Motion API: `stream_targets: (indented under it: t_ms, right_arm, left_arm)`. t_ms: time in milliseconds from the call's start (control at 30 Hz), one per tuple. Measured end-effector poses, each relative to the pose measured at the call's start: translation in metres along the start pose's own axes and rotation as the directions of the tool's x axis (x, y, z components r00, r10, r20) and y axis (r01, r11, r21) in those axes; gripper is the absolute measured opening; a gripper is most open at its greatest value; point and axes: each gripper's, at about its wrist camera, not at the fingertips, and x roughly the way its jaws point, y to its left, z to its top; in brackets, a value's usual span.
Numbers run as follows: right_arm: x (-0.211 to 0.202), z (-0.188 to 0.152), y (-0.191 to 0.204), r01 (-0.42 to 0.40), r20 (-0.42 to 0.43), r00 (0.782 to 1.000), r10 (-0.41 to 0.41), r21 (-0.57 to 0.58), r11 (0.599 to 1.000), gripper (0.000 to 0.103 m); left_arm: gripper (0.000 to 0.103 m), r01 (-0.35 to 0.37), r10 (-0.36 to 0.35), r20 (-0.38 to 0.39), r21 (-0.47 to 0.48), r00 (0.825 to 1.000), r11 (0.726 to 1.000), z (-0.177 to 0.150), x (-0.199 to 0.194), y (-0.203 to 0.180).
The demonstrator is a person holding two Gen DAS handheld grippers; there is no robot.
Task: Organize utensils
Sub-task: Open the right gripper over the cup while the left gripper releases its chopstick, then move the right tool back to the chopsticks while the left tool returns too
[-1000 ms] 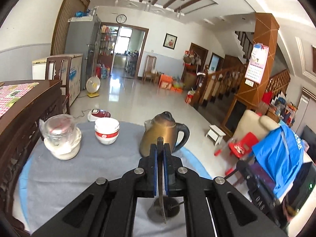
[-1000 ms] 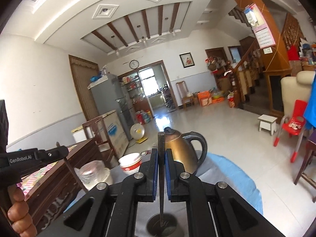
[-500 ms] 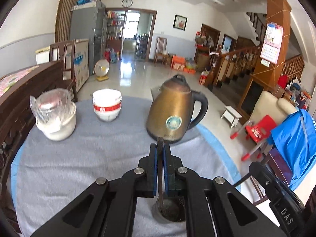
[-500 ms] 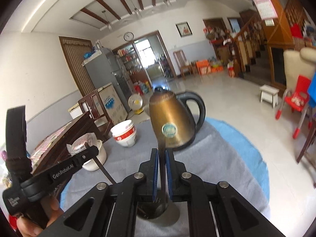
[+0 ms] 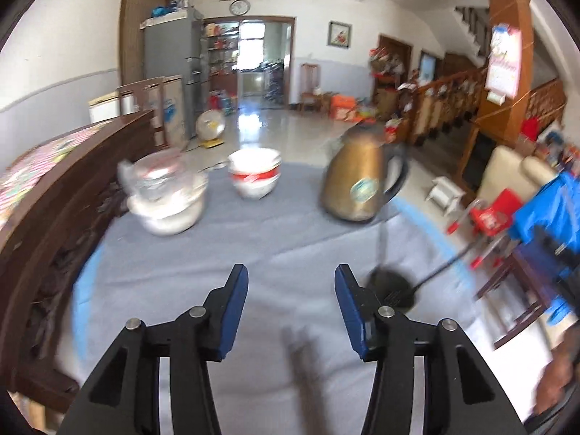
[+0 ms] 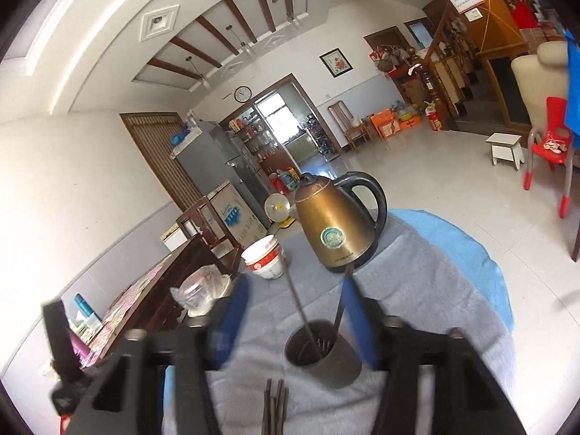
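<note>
A dark metal utensil cup [image 6: 322,353] stands on the grey tablecloth [image 6: 417,290]. Two thin dark utensils lean in it, one to the left [image 6: 297,301] and one to the right [image 6: 340,308]. Several more dark sticks [image 6: 275,406] lie flat on the cloth in front of it. My right gripper [image 6: 293,322] is open and empty, its blue pads either side of the cup. My left gripper [image 5: 291,302] is open and empty above the cloth. In the left wrist view the cup [image 5: 391,286] is to the right, blurred, with both utensils sticking out.
A brass kettle [image 6: 337,226] stands behind the cup. A red and white bowl stack [image 5: 255,174] and a plastic-wrapped white bowl [image 5: 166,195] sit at the back left. A dark wooden cabinet [image 5: 54,199] borders the table's left side. The table edge [image 6: 482,264] curves at the right.
Both grippers have opened and let go of their utensils, which now stand in the cup. The left gripper has moved to the left of the cup. The right has pulled back.
</note>
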Motion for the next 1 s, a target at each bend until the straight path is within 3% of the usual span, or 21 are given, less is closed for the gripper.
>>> stream_targets:
  t_ms: [133,300,400,533,767,1000]
  right_arm:
    - [-0.019,-0.021,0.007,-0.03,-0.042,0.999,0.029,-0.016,0.999,0.039]
    - [0.001,-0.064,0.027,-0.062,-0.197,0.979,0.048,-0.067,0.996,0.029]
    - [0.038,-0.095,0.034,-0.063,-0.354,0.935,0.035,-0.069,0.996,0.021]
    - [0.085,-0.13,0.038,-0.057,-0.491,0.871,0.01,-0.08,0.995,0.019]
    - [0.132,-0.168,0.053,-0.049,-0.598,0.801,-0.039,-0.131,0.99,0.019]
    - [0.165,-0.197,0.062,-0.015,-0.653,0.75,-0.104,-0.175,0.984,0.02]
  left_arm:
    - [0.051,-0.022,0.015,-0.111,-0.059,0.994,0.998,-0.047,0.0,0.036]
    - [0.051,-0.016,-0.028,-0.247,-0.173,0.969,0.985,-0.107,0.012,0.066]
    - [0.051,-0.013,-0.046,-0.293,-0.196,0.955,0.981,-0.131,0.016,0.069]
    - [0.051,0.008,-0.075,-0.311,-0.213,0.947,0.977,-0.142,0.019,0.073]
    - [0.051,0.021,-0.082,-0.294,-0.206,0.952,0.978,-0.146,0.02,0.085]
    - [0.051,0.047,-0.116,-0.326,-0.212,0.938,0.976,-0.156,0.035,0.089]
